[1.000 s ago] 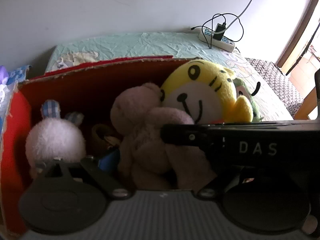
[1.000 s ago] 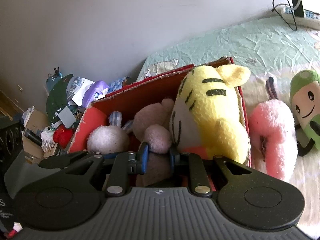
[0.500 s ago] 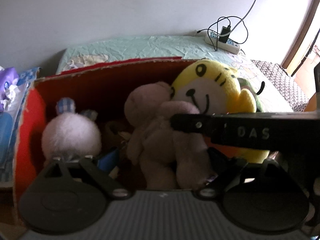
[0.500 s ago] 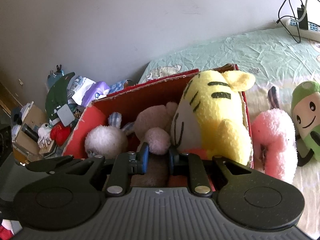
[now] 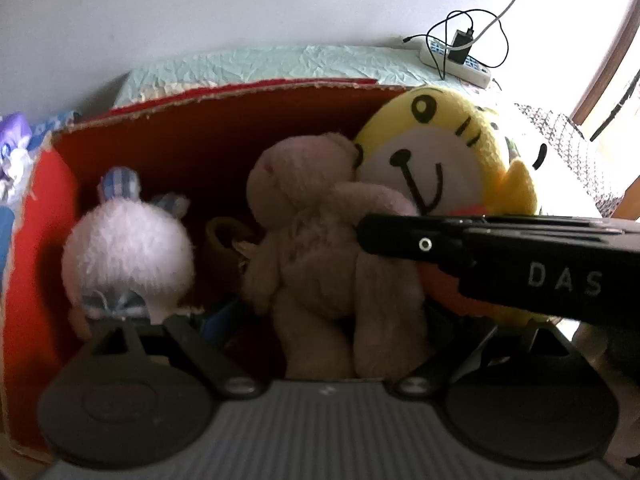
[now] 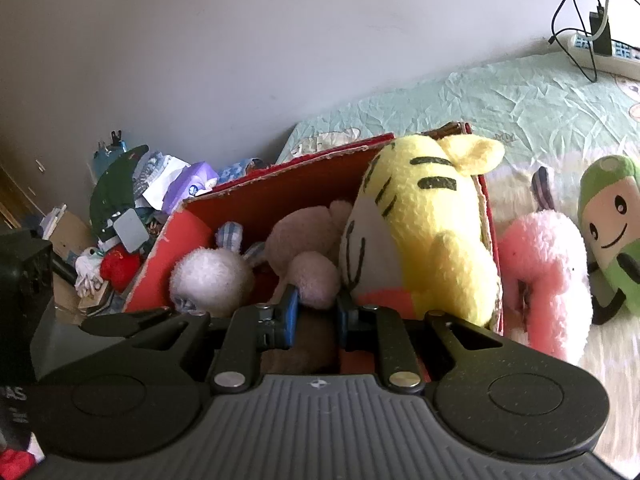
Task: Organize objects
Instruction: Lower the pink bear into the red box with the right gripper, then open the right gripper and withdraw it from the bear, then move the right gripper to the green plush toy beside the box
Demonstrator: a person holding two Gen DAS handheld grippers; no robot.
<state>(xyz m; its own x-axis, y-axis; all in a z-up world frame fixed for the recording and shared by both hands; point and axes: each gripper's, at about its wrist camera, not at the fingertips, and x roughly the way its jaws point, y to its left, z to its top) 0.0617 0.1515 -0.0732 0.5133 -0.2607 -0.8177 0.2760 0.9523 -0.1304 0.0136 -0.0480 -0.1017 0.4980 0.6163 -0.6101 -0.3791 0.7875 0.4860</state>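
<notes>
A red cardboard box [image 5: 240, 92] holds a white bunny plush [image 5: 128, 252], a beige bear [image 5: 312, 208] and a yellow tiger [image 5: 432, 148]. My left gripper [image 5: 332, 320] hangs over the box's near side. Its jaws are opening wide, and the bear's legs lie between them without touching the blue pad [image 5: 218, 320]. My right gripper [image 6: 316, 312] reaches in from the right and is shut on the bear's limb, whose round paw [image 6: 314, 280] sticks out past the fingertips. In the left wrist view its black body [image 5: 520, 264] hides my left gripper's right finger.
The box [image 6: 280, 176] stands on a bed with a pale green sheet [image 6: 480, 96]. Right of it lie a pink plush [image 6: 544, 268] and a green plush [image 6: 612, 224]. A power strip [image 6: 600, 48] with cables sits by the wall. A clutter pile [image 6: 132, 216] is on the left.
My left gripper's jaws have spread a little wider, and the box sits slightly further right in its view. The right gripper has kept still on the bear.
</notes>
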